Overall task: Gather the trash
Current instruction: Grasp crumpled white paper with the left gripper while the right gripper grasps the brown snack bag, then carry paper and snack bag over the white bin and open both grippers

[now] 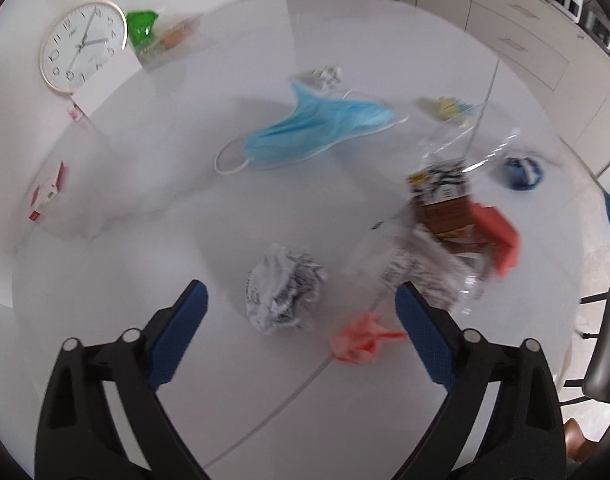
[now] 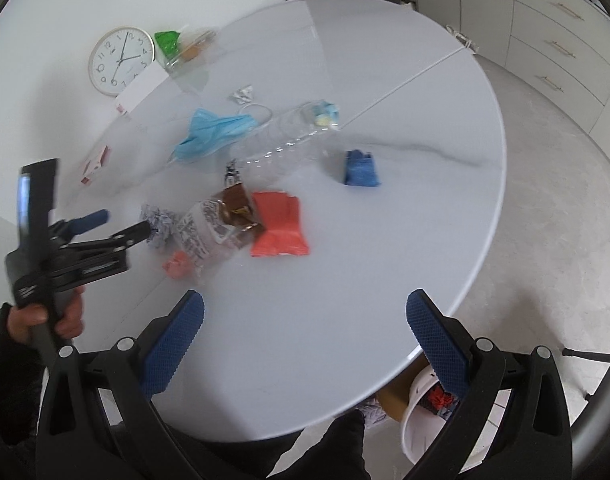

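I work over a round white table [image 2: 385,240] strewn with litter. My left gripper [image 1: 301,300] is spread wide and empty, a crumpled paper ball [image 1: 283,290] between its fingers; beyond lies a blue face mask [image 1: 317,128]. My right gripper [image 2: 305,312] also gapes empty, an orange wrapper [image 2: 279,224] ahead.

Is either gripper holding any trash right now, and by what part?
Nothing is held. The left gripper and right gripper both stand open and empty above the table.
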The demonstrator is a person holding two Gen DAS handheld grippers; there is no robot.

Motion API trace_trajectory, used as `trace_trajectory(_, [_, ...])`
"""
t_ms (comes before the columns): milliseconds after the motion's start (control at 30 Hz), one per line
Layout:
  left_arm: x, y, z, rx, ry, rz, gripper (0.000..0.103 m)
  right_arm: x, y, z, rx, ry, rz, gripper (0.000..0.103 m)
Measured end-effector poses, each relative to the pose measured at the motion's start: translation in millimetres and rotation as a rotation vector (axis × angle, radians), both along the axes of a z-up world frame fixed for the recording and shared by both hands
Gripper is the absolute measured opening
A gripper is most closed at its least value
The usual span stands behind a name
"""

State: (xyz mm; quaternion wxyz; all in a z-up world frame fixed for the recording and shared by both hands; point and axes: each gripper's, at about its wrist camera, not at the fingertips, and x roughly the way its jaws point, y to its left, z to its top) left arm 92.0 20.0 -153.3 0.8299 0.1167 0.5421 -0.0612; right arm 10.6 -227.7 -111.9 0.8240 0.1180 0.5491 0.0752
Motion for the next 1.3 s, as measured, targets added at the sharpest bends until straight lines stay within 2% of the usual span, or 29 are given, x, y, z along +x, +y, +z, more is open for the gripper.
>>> trace_trajectory(67, [8, 5, -14, -0.003, 0.026, -0.002, 0.08, 6, 8, -2, 0.0, 0.007, 0.008, 0.1])
trace_trajectory(133, [15, 8, -25, -0.013, 0.054, -0.002, 0.077, 12, 16, -6, -0.004, 0.01, 0.021, 0.1])
trace_trajectory(333, [27, 21, -49, -0.055, 0.107, 0.015, 0.056, 38, 40, -17, 0.002, 0.012, 0.056, 0.1])
trace_trajectory(600, [31, 33, -47, -0.139, 0.1, 0.022, 0.047, 83, 64, -40, 0.058, 0.02, 0.068, 0.1])
trace_trajectory(767, [31, 42, -40, -0.194, 0.094, 0.039, 0.046, 108, 77, -62, 0.056, 0.044, 0.085, 0.079])
trace_trajectory(800, [30, 42, -38, -0.196, 0.09, 0.038, 0.046, 110, 79, -65, 0.056, 0.048, 0.087, 0.072])
trace_trajectory(867, [29, 44, -36, -0.193, 0.083, 0.031, 0.046, 116, 84, -72, 0.059, 0.061, 0.096, 0.066])
trace_trajectory(1100, [28, 54, -25, -0.202, 0.069, 0.027, 0.046, 126, 89, -76, 0.095, 0.066, 0.107, 0.019])
trace_trajectory(1300, [21, 50, -7, -0.197, 0.033, 0.016, 0.046, 122, 90, -54, 0.123, -0.002, 0.118, 0.016])
